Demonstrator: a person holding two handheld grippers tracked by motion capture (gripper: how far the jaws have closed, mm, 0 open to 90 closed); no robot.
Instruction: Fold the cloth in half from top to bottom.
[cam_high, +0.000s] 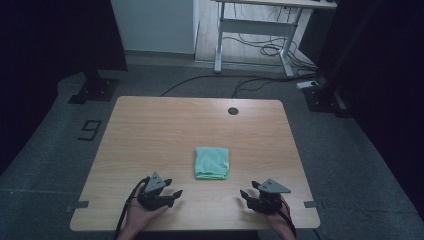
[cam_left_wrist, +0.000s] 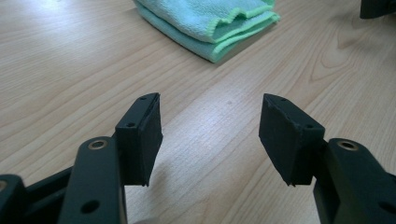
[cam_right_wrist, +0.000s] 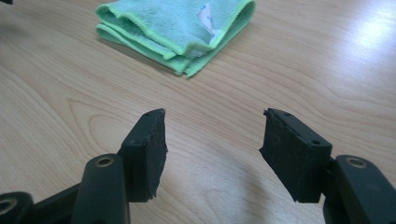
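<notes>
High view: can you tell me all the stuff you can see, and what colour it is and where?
Folded cloth: one, mint green, lying on the table between the two grippers and a little farther off.
Table: one, light wood, with a dark round hole near its far edge.
Desk frame: one, white, on the floor behind the table, with black cables under it.
Left gripper: one, black, jaws open, at the near left.
Right gripper: one, black, jaws open, at the near right.

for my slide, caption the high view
Two open claws, left and right, flank a folded green cloth on a wooden table.
</notes>
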